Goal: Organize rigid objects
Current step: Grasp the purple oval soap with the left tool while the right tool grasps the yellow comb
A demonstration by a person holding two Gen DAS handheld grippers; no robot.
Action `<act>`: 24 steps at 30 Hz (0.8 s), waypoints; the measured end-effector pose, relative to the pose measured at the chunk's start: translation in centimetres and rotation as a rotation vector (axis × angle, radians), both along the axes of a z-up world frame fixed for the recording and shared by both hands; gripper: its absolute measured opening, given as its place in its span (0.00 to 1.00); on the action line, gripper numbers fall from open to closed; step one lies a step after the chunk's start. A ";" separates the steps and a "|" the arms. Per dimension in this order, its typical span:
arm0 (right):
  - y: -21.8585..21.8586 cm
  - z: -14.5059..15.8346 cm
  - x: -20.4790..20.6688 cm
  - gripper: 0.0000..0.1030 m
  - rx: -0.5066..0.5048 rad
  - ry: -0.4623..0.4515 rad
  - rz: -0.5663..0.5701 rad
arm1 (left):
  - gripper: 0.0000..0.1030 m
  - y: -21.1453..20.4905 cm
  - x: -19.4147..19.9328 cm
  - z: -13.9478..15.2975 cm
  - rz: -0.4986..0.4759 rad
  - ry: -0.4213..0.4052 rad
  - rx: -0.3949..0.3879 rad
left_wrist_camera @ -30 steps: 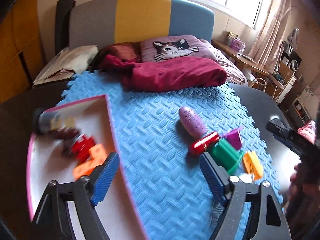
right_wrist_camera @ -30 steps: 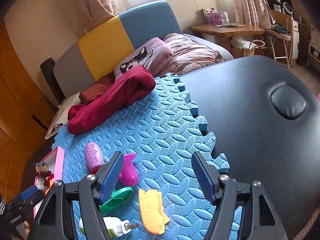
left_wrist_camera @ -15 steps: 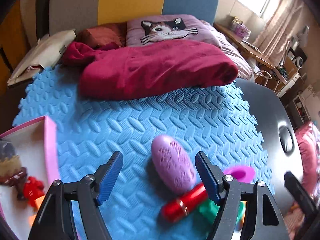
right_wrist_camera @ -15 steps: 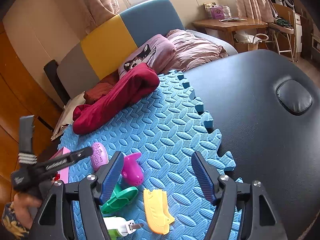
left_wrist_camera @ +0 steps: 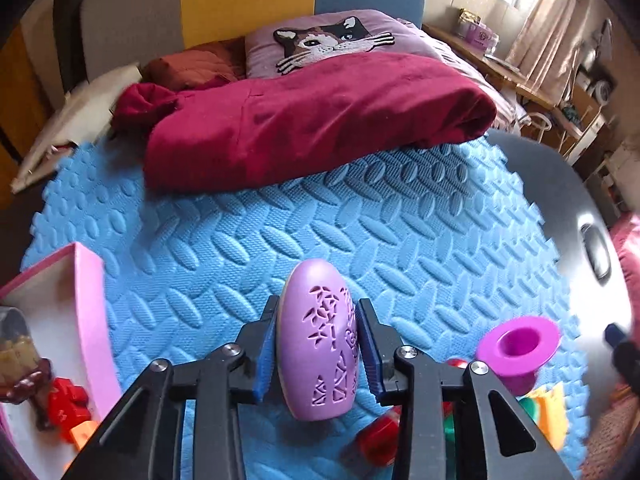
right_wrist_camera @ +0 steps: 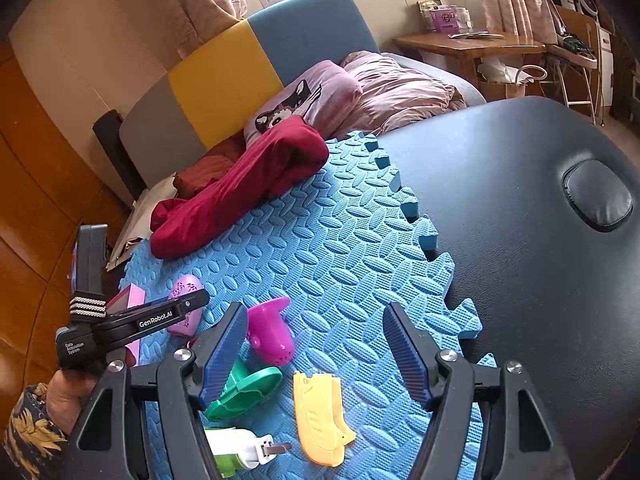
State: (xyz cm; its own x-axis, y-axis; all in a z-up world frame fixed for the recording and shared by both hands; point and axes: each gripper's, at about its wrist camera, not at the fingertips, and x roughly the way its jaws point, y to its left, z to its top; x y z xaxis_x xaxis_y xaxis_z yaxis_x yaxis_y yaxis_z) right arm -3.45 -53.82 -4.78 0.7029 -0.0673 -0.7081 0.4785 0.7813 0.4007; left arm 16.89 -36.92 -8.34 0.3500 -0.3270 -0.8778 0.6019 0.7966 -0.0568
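Note:
A purple oval case (left_wrist_camera: 316,340) with a cut-out pattern lies on the blue foam mat (left_wrist_camera: 340,216). My left gripper (left_wrist_camera: 317,312) is closing on it, and both blue pads touch its sides. The right wrist view shows the same case (right_wrist_camera: 185,288) partly hidden behind the left gripper (right_wrist_camera: 188,304). My right gripper (right_wrist_camera: 314,320) hangs open over the mat with nothing between its fingers. Near it lie a magenta cup-shaped toy (right_wrist_camera: 272,332), a green piece (right_wrist_camera: 244,392), a yellow piece (right_wrist_camera: 320,420) and a white and green plug (right_wrist_camera: 240,452).
A pink-rimmed tray (left_wrist_camera: 90,320) at the left holds several toys. A red cylinder (left_wrist_camera: 380,436) lies under the left gripper. A crimson blanket (left_wrist_camera: 312,120) covers the mat's far edge. The black padded table (right_wrist_camera: 520,220) extends right. A hand in a floral sleeve (right_wrist_camera: 32,424) holds the left gripper.
My left gripper swung from over the tray to the purple case, came down around it and closed onto its sides. The right gripper kept still and open.

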 end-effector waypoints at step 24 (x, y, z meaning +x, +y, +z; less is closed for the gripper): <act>1.4 -3.3 1.7 0.38 0.084 0.188 0.133 | 0.29 5.3 -4.0 0.4 0.023 -0.018 -0.027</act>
